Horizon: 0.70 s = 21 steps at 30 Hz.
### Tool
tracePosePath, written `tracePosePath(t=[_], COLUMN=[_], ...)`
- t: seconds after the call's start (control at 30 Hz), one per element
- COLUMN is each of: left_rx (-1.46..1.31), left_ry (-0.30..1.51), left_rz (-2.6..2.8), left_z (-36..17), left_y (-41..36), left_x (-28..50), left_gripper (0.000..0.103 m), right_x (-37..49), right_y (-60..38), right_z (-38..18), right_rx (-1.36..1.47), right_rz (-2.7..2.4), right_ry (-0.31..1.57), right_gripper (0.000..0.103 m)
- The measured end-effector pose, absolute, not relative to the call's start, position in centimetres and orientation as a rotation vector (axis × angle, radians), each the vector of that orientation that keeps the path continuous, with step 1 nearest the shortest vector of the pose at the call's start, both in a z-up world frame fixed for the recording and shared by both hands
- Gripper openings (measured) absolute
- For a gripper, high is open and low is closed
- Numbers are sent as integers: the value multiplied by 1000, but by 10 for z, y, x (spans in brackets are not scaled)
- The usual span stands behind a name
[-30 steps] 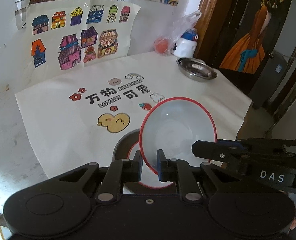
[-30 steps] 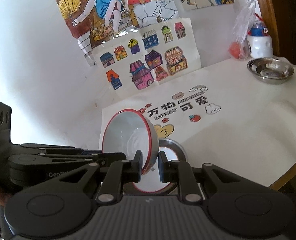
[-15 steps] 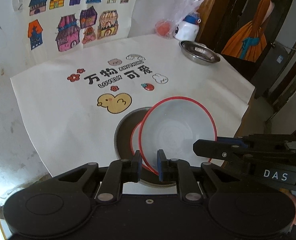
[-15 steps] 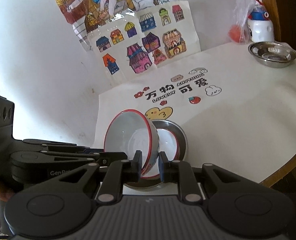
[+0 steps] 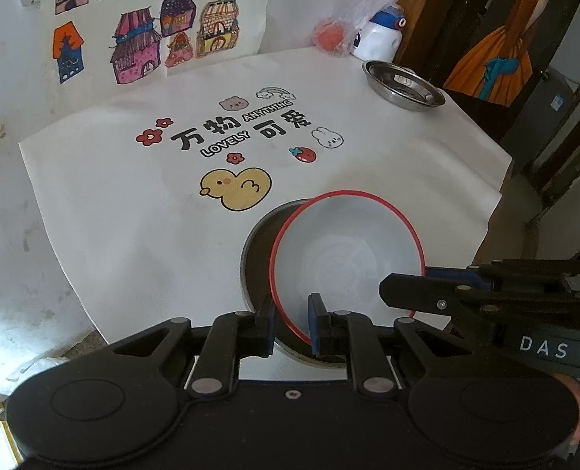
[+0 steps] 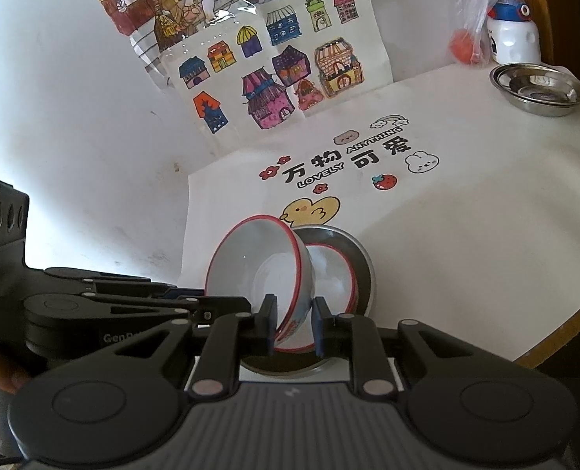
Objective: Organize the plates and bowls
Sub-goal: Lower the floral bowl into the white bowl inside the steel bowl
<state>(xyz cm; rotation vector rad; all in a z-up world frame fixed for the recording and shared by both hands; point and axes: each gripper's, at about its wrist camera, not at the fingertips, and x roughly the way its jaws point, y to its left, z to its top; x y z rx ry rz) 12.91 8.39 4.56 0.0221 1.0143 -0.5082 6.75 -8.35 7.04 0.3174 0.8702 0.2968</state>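
A white bowl with a red rim [image 5: 347,262] hangs tilted over a steel plate [image 5: 256,243] near the table's front edge. My left gripper [image 5: 292,327] is shut on its near rim. My right gripper [image 6: 294,325] is shut on the wall of the same bowl [image 6: 258,270] from the other side. In the steel plate [image 6: 362,258] sits a second red-rimmed white bowl [image 6: 333,278], just under and to the right of the held one. In the left wrist view the held bowl hides it. Each gripper shows in the other's view: the right gripper [image 5: 392,286] and the left gripper [image 6: 227,305].
A shallow steel dish [image 5: 403,86] stands at the far right corner of the table, beside a white bottle [image 5: 380,37] and a plastic bag with an orange ball [image 5: 329,35]. A printed white cloth [image 5: 133,215] covers the table. Drawings hang on the wall behind.
Both grippers have come down and forward with the bowl, which now hangs lower over the steel plate. In the left wrist view it now covers the second bowl.
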Motion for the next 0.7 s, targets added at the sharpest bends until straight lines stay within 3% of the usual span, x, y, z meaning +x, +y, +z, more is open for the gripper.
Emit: tracePosePath(t=[0.7], left_rx=[52], left_ry=[1058], left_rz=[-510], left_z=[39], left_y=[73], left_x=[143], left_gripper=[17], right_x=[75], right_y=[-90], right_z=[63], right_rx=[333], right_rz=[283], right_ry=[890], right_gripper=[24])
